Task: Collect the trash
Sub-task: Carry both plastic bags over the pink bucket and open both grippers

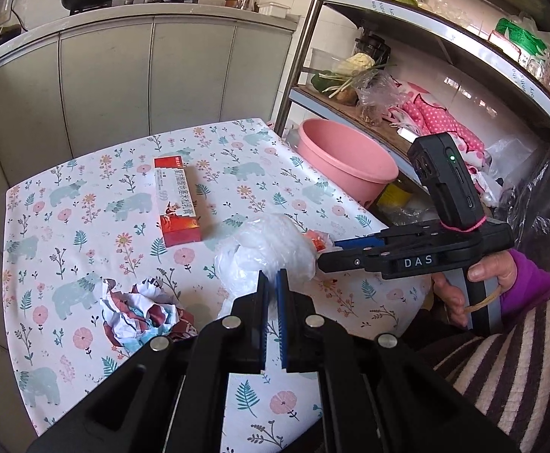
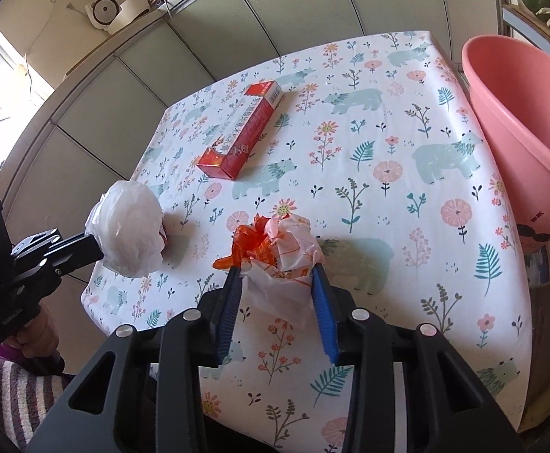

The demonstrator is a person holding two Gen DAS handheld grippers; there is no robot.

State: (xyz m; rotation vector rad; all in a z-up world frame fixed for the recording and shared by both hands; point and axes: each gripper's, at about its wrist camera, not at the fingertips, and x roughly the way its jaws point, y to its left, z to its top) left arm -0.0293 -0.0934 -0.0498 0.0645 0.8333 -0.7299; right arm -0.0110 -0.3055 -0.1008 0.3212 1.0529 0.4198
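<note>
Trash is in both tools: the left gripper (image 1: 273, 277) is clamped on a crumpled translucent white plastic bag (image 2: 129, 232), raised off the floral tablecloth (image 2: 388, 196); the right gripper (image 2: 278, 275) brackets an orange-and-white crumpled wrapper (image 2: 286, 249), pads touching its sides. The thin film could slip from that narrow pinch. Both tools tilt downward; a red cardboard box (image 2: 242, 132) lies beyond.

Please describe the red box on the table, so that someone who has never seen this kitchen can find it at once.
Look at the table with the bear-and-flower cloth, beside the pink basin. Toward its far side lies a long red box, flat on the cloth and apart from everything else. It is the only rigid, straight-edged thing there; the other items are crumpled bags and paper.
</note>
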